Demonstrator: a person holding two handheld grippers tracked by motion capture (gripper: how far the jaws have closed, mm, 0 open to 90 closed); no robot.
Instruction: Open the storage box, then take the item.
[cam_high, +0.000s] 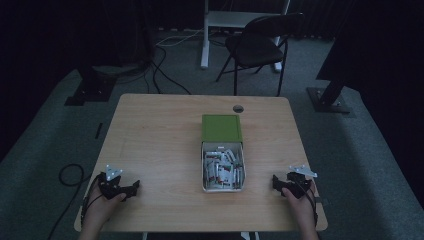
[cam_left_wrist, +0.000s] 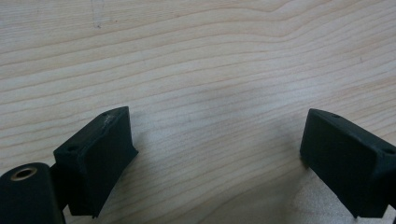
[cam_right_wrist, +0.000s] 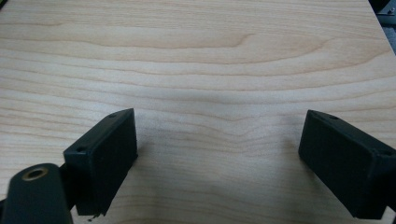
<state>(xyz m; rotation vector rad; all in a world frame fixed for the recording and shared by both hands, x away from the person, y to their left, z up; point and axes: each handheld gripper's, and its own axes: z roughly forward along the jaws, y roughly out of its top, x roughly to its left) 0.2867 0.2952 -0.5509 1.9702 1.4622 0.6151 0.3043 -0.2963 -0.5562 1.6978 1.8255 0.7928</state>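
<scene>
High view puts your left gripper (cam_high: 131, 188) and right gripper (cam_high: 276, 182), both agape and empty, low beside the box (cam_high: 223, 188); reach in for a packet (cam_high: 224, 174) next.

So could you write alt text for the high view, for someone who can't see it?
A white box of small packets, its green lid swung open behind, sits on a light wooden table. The left gripper and right gripper rest open at the near corners.

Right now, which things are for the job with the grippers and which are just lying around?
For the job:
white box of small packets
green lid behind it
left gripper, open
right gripper, open
wooden table

Just lying about:
black folding chair
floor cables
white desk leg
</scene>
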